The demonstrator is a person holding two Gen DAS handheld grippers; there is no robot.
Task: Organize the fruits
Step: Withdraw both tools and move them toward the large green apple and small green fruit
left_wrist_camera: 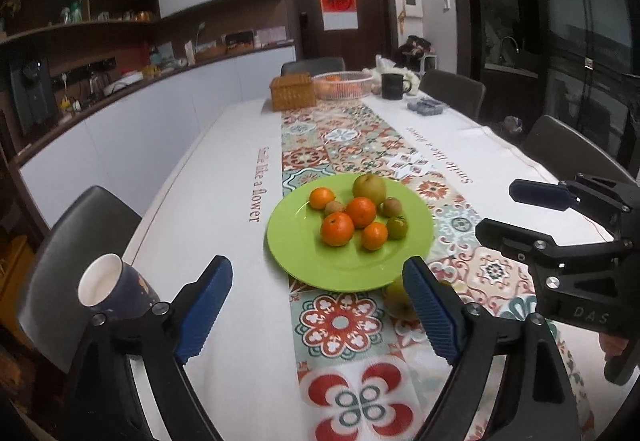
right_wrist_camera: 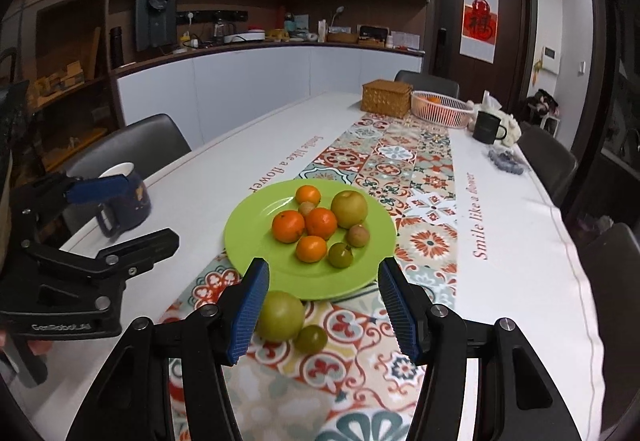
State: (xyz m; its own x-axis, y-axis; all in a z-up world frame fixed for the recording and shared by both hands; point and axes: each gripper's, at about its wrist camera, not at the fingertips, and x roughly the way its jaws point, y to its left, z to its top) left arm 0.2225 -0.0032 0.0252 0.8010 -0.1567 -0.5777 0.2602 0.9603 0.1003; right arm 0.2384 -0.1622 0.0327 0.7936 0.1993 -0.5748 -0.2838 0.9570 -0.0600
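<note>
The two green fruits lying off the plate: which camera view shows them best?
The right wrist view. There the large green fruit and the small green fruit lie in plain sight on the runner, just before the green plate. In the left wrist view, a finger hides most of the large one; the small one is unseen.

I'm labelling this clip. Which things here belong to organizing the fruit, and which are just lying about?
Job:
green plate
oranges
pear
green apple off the plate
small green fruit off the plate

Lying about:
blue mug
wicker box
black mug
</note>
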